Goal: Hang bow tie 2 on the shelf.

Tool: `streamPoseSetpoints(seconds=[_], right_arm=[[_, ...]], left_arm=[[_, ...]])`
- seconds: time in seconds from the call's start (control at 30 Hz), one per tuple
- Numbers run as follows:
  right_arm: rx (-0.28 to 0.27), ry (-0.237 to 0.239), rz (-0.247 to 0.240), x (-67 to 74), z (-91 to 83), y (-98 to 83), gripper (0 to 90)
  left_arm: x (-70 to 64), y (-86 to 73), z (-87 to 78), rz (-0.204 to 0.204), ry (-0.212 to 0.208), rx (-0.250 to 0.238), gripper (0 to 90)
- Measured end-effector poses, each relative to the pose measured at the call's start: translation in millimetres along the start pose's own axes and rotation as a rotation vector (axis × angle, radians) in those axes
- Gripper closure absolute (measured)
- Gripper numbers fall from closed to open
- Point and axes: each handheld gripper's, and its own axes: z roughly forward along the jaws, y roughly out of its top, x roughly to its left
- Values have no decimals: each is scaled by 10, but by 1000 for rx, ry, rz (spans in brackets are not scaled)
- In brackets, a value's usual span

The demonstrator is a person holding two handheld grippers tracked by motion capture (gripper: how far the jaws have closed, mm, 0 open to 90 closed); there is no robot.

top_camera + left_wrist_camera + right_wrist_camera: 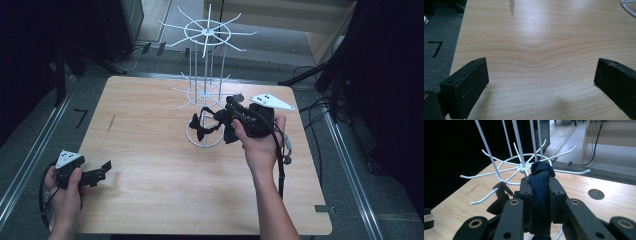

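Note:
A white wire rack [205,90] with radiating hooks stands on the wooden table [150,150] at centre back. My right gripper [227,120] is held right beside its lower part, at the right. Its jaws are shut on a dark blue piece of fabric [540,192], which bulges out above the pads just in front of the rack's lower hook ring [522,166]. More dark fabric [201,128] hangs over the rack's base ring. My left gripper [102,170] rests at the table's front left corner. It [541,75] is open, with only bare wood between the pads [471,85].
A round hole [596,194] sits in the tabletop to the right of the rack. Black stands and cables [320,75] crowd the floor around the table. A tape mark shaped like a 7 [435,48] lies on the grey floor to the left.

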Motion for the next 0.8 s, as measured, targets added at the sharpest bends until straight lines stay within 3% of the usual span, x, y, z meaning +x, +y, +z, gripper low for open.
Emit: streamPoseSetpoints(seconds=[0.8], right_arm=[[19, -18, -14, 53, 249, -26, 714]], left_arm=[[-2, 1, 3, 3, -2, 4, 0]])
